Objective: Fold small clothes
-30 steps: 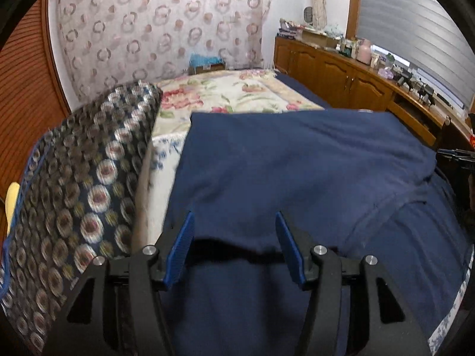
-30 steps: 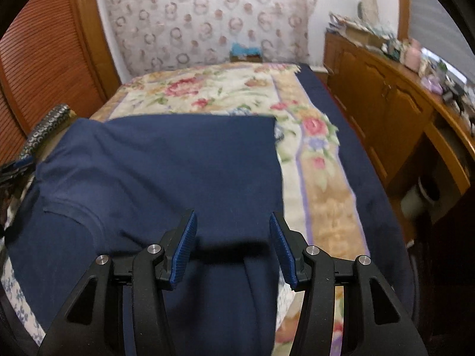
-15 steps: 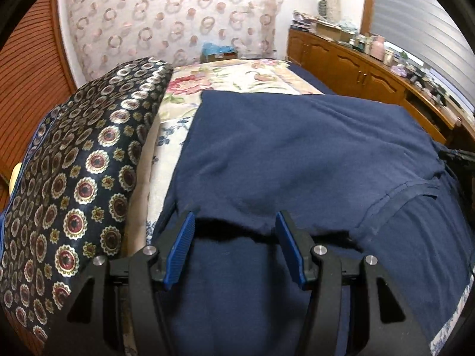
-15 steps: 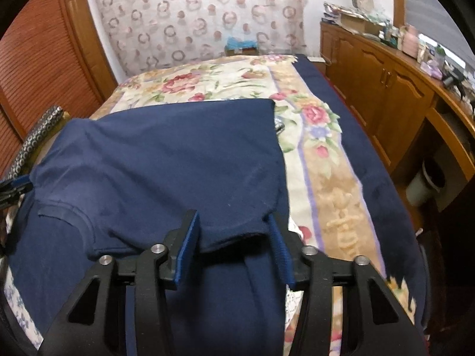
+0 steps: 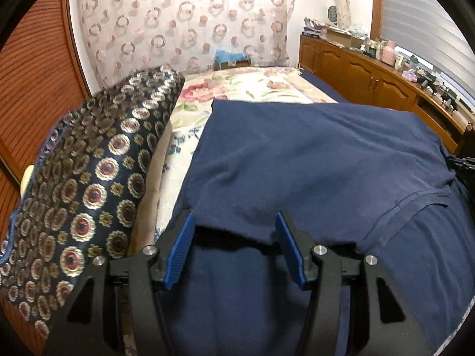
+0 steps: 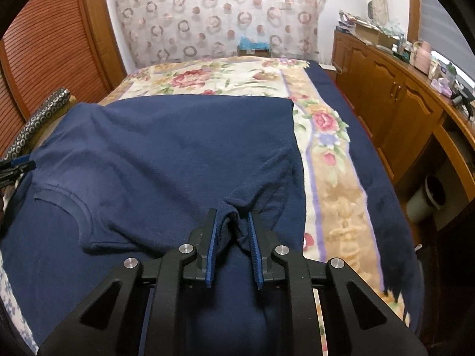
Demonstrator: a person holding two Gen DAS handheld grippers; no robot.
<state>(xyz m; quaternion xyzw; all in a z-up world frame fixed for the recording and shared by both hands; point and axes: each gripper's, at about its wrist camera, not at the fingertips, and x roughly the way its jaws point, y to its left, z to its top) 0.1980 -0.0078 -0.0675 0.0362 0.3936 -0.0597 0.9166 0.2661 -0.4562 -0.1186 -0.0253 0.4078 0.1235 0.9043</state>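
Navy shirt (image 6: 166, 148) is lying spread across the near part of the bed, its upper layer folded over so that a loose near edge is running across just in front of both grippers. In the right wrist view a bunched corner of that edge is sitting between the blue pads (image 6: 213, 247) of the right gripper (image 6: 233, 222), whose jaws are closing on it; the cloth is puckering into a ridge there, and the pads seem to be pressing it already, though the folds are hiding the exact contact. In the left wrist view the left gripper (image 5: 234, 222) is standing with its jaws spread, the shirt's folded edge (image 5: 237, 231) draping between and just past its fingertips without either pad touching it. A curved seam is showing on the shirt between the two grippers. Beneath the shirt a floral bedspread (image 6: 326, 160) is covering the bed. A dark patterned cushion (image 5: 89, 178) is lying just beside the shirt on the left, and wooden cabinets (image 6: 394, 101) are running along the right wall.
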